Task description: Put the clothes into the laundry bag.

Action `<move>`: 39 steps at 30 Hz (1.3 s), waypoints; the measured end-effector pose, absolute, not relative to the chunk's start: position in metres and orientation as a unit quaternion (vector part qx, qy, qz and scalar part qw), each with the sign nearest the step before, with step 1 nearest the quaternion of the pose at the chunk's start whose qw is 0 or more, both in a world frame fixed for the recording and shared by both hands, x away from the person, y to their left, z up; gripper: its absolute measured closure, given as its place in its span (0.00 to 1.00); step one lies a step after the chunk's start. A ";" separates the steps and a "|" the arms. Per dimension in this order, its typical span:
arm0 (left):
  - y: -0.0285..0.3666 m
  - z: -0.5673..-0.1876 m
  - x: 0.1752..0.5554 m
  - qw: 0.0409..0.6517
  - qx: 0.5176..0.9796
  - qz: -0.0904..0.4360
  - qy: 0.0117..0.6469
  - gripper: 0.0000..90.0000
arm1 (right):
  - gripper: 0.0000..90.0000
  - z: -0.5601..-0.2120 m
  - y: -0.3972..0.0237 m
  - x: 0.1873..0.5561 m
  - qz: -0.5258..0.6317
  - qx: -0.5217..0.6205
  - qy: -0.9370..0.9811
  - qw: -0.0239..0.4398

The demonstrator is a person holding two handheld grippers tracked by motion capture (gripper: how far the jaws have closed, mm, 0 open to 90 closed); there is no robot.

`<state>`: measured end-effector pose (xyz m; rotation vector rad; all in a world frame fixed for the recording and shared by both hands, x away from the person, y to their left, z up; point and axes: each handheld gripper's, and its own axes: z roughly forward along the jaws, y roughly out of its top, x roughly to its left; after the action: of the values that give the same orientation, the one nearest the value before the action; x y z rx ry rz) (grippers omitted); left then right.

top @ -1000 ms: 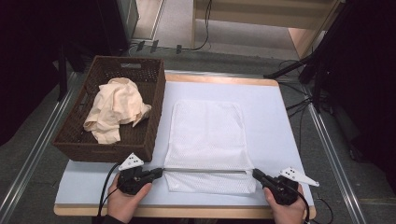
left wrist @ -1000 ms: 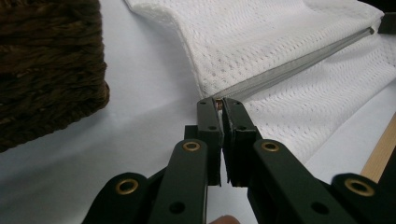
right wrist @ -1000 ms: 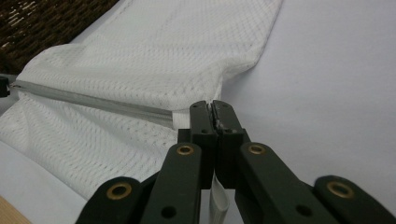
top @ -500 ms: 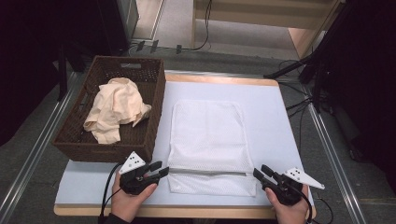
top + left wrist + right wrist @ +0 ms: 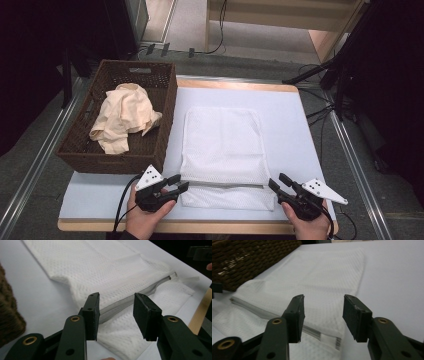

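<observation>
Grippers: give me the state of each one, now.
Left gripper: open, jaws just opened, holding nothing; mesh bag lies beyond them.
Right gripper: open, jaws just opened, holding nothing, at the bag's other near corner.

White-topped table [image 5: 300,130]; on it a wicker basket [image 5: 165,125] and white mesh bag [image 5: 222,145]

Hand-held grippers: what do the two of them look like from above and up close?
Both are black. The left hand-held gripper and the right hand-held gripper each carry a light grey three-cornered plate with dark dots on top. A black cable trails from the left one. Up close, the arms show brass-coloured rivets and flat, rectangular black pads.
</observation>
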<state>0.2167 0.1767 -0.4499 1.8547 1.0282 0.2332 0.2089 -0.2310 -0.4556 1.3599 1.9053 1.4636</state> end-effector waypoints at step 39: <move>0.111 -0.480 0.224 0.417 0.828 0.045 0.372 0.94 | 1.00 -0.466 -0.129 0.266 0.429 0.378 0.815 0.093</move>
<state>0.2241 0.1106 -0.4805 2.0791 0.9340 0.1126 0.2662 -0.1291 -0.4656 1.1220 2.4188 1.2737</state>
